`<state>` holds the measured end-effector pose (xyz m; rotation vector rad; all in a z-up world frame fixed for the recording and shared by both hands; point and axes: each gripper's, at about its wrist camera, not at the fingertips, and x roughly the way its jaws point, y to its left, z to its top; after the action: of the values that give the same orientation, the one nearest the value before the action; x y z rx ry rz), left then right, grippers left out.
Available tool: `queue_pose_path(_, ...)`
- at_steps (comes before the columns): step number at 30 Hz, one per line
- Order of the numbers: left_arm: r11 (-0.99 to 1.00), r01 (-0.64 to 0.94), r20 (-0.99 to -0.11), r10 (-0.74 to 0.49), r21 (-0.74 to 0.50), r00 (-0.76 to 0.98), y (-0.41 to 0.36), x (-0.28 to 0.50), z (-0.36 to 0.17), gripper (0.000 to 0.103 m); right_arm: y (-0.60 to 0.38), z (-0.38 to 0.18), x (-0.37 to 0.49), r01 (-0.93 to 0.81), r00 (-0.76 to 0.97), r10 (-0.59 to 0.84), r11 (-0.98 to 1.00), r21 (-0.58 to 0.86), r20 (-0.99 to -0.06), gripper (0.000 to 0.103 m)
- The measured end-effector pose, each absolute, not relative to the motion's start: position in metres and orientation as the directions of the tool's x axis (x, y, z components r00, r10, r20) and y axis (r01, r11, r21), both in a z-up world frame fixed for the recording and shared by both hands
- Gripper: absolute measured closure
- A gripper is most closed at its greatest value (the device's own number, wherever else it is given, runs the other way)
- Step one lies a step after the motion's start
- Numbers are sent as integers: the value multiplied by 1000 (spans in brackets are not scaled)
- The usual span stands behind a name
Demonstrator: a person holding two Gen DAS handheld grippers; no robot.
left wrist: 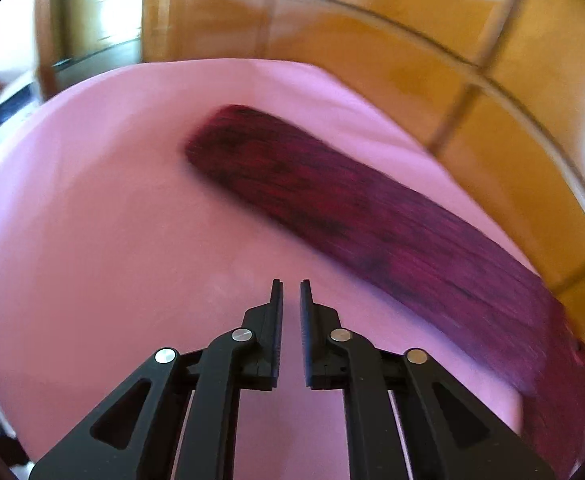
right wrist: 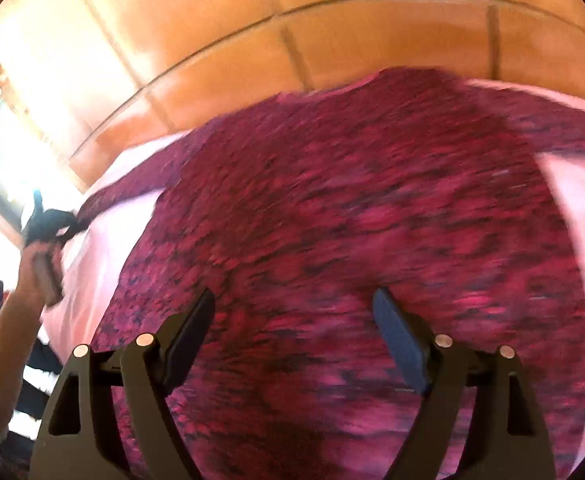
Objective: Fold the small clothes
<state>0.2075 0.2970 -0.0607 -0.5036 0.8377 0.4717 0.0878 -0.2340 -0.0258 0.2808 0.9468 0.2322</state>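
Note:
A dark red mottled knit sweater (right wrist: 352, 220) lies spread on a pink sheet (right wrist: 576, 216). In the left wrist view one long sleeve (left wrist: 356, 208) stretches flat across the pink sheet (left wrist: 112, 220), from upper middle to lower right. My left gripper (left wrist: 291, 286) hovers over bare sheet just left of that sleeve, its jaws nearly closed with a narrow gap and nothing between them. It also shows in the right wrist view (right wrist: 46, 220), at the far left by the sleeve's end. My right gripper (right wrist: 294, 300) is wide open above the sweater's body. Both views are motion-blurred.
Orange floor tiles (left wrist: 432, 60) lie beyond the sheet's far edge. A wooden cabinet with glass (left wrist: 92, 20) stands at the back left. A person's forearm (right wrist: 8, 320) and striped clothing (right wrist: 36, 384) are at the left edge of the right wrist view.

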Motion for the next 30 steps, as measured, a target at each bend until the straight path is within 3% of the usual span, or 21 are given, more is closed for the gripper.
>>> queue_pose_path(2, 826, -493, -770, 119, -273, 626, 268, 202, -54, 52, -255, -16, 80, -12, 603, 257, 950, 313, -755, 23)
queue_pose_path(3, 839, -458, -758, 89, -292, 646, 253, 196, -53, 49, -268, -13, 76, 28, 618, 219, 954, 299, -755, 23)
queue_pose_path(8, 909, -230, -703, -91, -349, 706, 162, 184, -37, 49, -327, -15, 49, 204, 602, 62, 952, 229, -796, 26)
queue_pose_path(9, 913, -183, -693, -134, -364, 708, 146, 181, -36, 49, -332, -18, 43, 213, 590, 61, 950, 229, -805, 35)
queue_pose_path(10, 917, -132, -688, -180, -375, 703, 129, 178, -36, 49, -334, -24, 35, 210, 573, 75, 949, 235, -816, 50)
queue_pose_path(13, 941, 0, -685, -247, -339, 686, 76, 164, -36, 49, -324, -36, 16, 184, 546, 79, 960, 211, -834, 74)
queue_pose_path(15, 954, 98, -691, -275, -284, 668, 42, 156, -37, 49, -322, -37, 2, 175, 556, 87, 960, 218, -826, 84)
queue_pose_path(18, 944, 223, -699, -330, -243, 635, 4, 142, -42, 49, -322, -28, -7, 167, 568, 98, 959, 230, -817, 89)
queue_pose_path(21, 943, 302, -739, -302, -139, 602, -21, 139, -59, 49, -328, -23, -13, 141, 551, 138, 957, 254, -823, 87)
queue_pose_path(22, 939, 315, -750, -307, -138, 586, -27, 141, -66, 49, -334, -22, -13, 128, 547, 162, 953, 274, -821, 76)
queue_pose_path(24, 943, 310, -753, -291, -121, 590, -23, 152, -78, 48, -359, -18, -10, 162, 572, 191, 927, 339, -797, 67)
queue_pose_path(26, 936, 305, -736, -332, -177, 590, -17, 152, -81, 45, -384, -12, -1, 211, 617, 177, 902, 377, -767, 44)
queue_pose_path(27, 932, 297, -730, -349, -207, 588, -14, 154, -82, 45, -399, -11, 6, 240, 637, 169, 884, 401, -752, 40)
queue_pose_path(30, 927, 293, -720, -369, -236, 588, -2, 149, -85, 43, -450, -13, 38, 345, 687, 124, 812, 472, -716, 39)
